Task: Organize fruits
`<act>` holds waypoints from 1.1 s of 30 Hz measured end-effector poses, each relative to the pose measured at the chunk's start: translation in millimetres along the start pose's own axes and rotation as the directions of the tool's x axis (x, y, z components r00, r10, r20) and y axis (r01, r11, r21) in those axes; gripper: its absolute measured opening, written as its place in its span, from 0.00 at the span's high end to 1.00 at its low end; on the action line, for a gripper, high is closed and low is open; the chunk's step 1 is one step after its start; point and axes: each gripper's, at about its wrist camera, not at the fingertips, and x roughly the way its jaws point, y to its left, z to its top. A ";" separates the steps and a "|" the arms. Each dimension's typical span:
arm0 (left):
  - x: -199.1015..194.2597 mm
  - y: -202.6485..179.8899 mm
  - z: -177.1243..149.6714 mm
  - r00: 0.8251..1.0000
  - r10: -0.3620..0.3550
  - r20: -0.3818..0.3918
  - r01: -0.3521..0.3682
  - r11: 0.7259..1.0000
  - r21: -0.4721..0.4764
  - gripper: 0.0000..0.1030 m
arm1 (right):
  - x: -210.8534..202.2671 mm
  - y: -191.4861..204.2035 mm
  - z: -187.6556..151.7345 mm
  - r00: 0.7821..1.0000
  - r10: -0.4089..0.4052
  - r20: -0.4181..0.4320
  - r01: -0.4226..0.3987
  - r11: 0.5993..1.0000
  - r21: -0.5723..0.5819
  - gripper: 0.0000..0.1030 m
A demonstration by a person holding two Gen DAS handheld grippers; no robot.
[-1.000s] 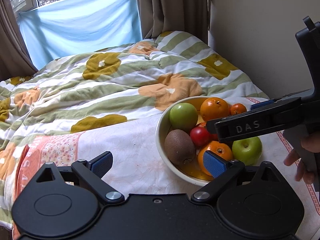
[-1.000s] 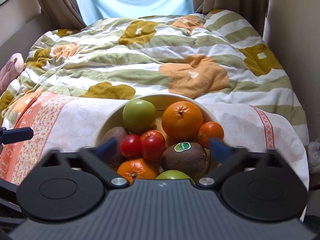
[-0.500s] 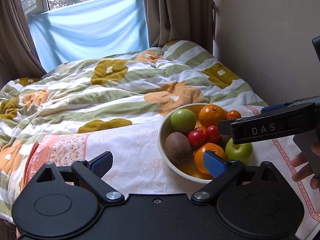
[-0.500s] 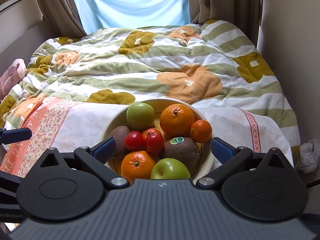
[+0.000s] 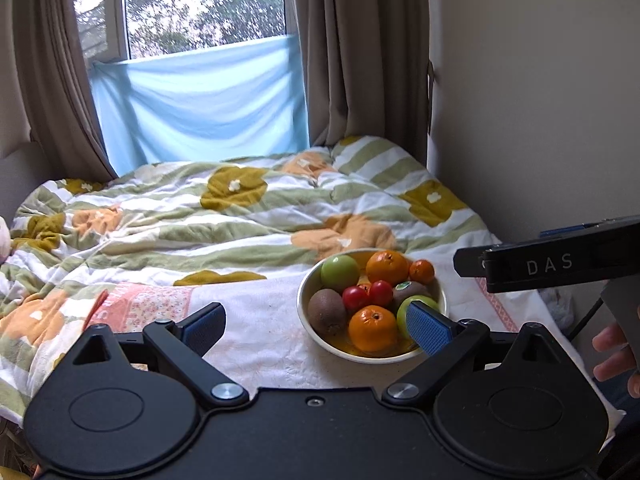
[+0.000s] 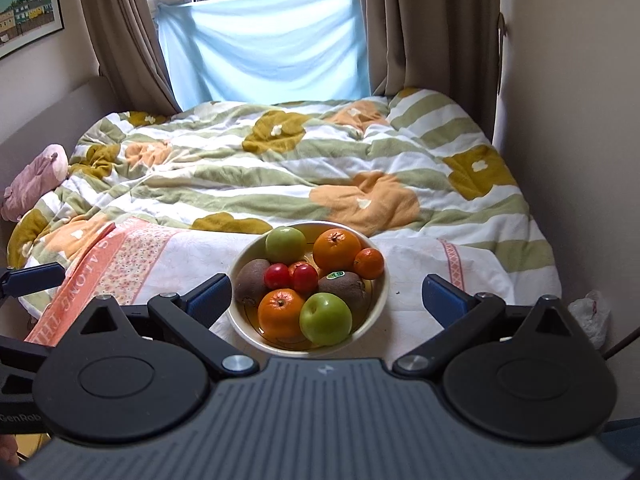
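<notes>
A cream bowl (image 6: 382, 292) (image 5: 306, 280) stands on a white cloth at the foot of the bed, filled with fruit: two green apples (image 6: 325, 319) (image 6: 285, 244), oranges (image 6: 336, 250) (image 6: 281, 313), a small mandarin (image 6: 369, 263), two kiwis (image 6: 252, 280) (image 6: 345, 286) and red tomatoes (image 6: 291, 276). My right gripper (image 6: 327, 298) hangs open in front of the bowl, its blue pads on either side, nothing held. My left gripper (image 5: 316, 326) is open too, lower left of the bowl, empty. The right gripper's body (image 5: 552, 262) shows at the right of the left wrist view.
A flowered striped duvet (image 6: 304, 160) covers the bed behind the bowl. A wall (image 6: 580, 120) runs close along the right side. Curtains and a blue sheet (image 6: 272, 48) hang at the window. A pink plush toy (image 6: 34, 180) lies at far left. A hand (image 5: 616, 348) shows at right.
Both grippers have drawn back and risen away from the bowl, which now looks smaller and farther. The fruit has not moved. Both stay open.
</notes>
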 end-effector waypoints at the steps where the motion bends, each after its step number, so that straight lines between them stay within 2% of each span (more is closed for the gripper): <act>1: -9.6 0.1 -0.6 1.000 0.006 0.011 -0.006 1.000 -0.008 0.04 | -10.5 0.1 -1.4 1.000 -0.004 0.011 0.004 1.000 -0.003 0.00; 5: -41.6 4.3 -0.8 0.999 0.044 0.029 -0.044 0.999 -0.023 0.03 | -49.2 2.8 -8.0 0.999 -0.023 0.043 0.024 1.000 -0.014 0.00; 8: -61.3 13.0 0.5 0.996 0.075 0.037 -0.074 0.996 -0.041 0.00 | -72.1 5.4 -13.1 0.998 -0.037 0.045 0.037 0.999 -0.013 0.00; 13: -85.9 30.2 -0.9 0.991 0.125 0.038 -0.123 0.991 -0.053 0.00 | -99.6 18.2 -25.2 0.997 -0.071 0.043 0.073 0.997 -0.035 0.00; 22: -106.4 51.8 -10.4 0.992 0.121 0.028 -0.119 0.991 -0.063 0.00 | -128.5 47.2 -38.3 0.995 -0.097 0.035 0.097 0.995 -0.022 0.00; 33: -108.3 58.2 -14.4 0.993 0.103 0.049 -0.102 0.994 -0.037 0.00 | -130.1 57.0 -44.1 0.992 -0.123 0.037 0.123 0.992 0.018 0.00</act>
